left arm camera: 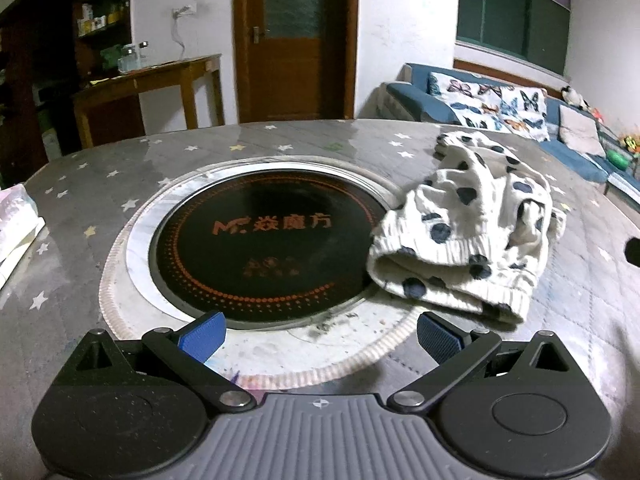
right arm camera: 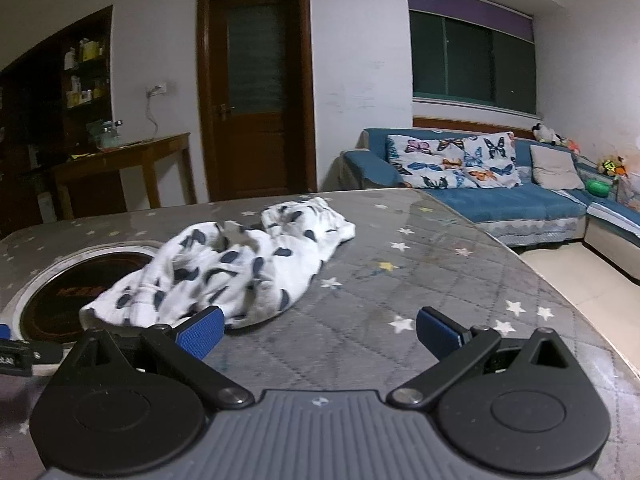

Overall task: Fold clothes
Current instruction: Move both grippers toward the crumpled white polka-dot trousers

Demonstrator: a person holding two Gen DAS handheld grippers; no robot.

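Crumpled white garment with dark blue spots (left arm camera: pixel 468 220) (right arm camera: pixel 224 272) lies unfolded on grey star-print quilted desk (left arm camera: pixel 100 176) (right arm camera: pixel 400 280), at 3 o'clock of round black inset cooktop (left arm camera: pixel 260 240), overlapping its rim. Left gripper (left arm camera: pixel 320 334) and right gripper (right arm camera: pixel 320 330): jaws wide apart, empty, near garment.

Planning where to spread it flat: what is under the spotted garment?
The spotted garment lies crumpled on the star-print table cover, one edge overlapping the metal ring around the black cooktop. Whatever sits beneath its bunched folds is hidden.
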